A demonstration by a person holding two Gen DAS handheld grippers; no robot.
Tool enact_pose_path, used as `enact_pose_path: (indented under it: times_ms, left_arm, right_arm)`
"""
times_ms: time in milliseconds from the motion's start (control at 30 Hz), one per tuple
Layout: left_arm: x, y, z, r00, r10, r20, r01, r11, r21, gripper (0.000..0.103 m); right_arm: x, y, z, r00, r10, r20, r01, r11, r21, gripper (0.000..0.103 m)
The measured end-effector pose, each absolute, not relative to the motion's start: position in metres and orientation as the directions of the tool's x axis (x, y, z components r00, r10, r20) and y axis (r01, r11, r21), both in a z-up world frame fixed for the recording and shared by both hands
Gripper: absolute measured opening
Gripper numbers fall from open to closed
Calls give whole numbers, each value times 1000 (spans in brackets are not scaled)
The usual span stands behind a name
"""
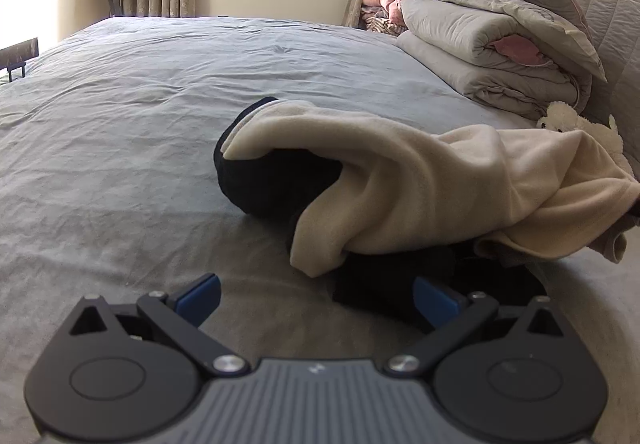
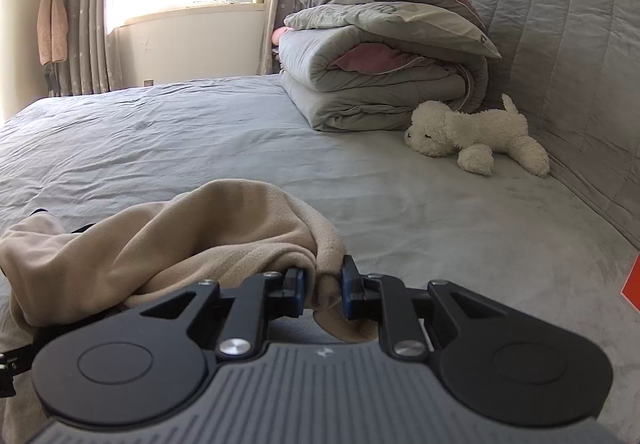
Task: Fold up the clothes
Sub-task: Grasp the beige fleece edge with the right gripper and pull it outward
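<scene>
A: Any writing you can read?

B: None; only a small pale mark on each gripper body, too small to make out.

A: Count things.

B: 1 cream and black garment (image 1: 420, 180) at centre right of the left view, on the grey bed (image 1: 160, 116). 1 white plush dog (image 2: 476, 134) at right of the right view, 1 stack of folded quilts (image 2: 380, 56) above it.

A: Jaws?

B: Left gripper (image 1: 316, 298) spread, nothing between them (a black part lies just beyond). Right gripper (image 2: 322, 290) pinching a cream fold at lower centre.

A: Hidden?

B: An orange thing (image 2: 632, 284) is cut off at the right edge.
</scene>
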State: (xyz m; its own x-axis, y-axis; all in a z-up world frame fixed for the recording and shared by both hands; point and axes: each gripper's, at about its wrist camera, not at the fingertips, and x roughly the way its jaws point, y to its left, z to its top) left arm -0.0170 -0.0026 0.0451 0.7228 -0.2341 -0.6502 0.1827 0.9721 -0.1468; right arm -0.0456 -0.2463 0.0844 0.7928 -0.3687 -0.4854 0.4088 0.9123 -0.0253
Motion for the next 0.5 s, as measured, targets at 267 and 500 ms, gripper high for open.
enact_pose_path:
  times_ms: [267,500]
  left_arm:
    - [-14,1,47,728,-209,-653,165,978,-129,103]
    - [-14,-1,45,723,-211,-658,168,977,-129,103]
  right_arm:
    - [-48,-293,85,696,-497,-519,596,803,31,19]
    - [-39,-274,71,697,-403,-593,488,873,-19,28]
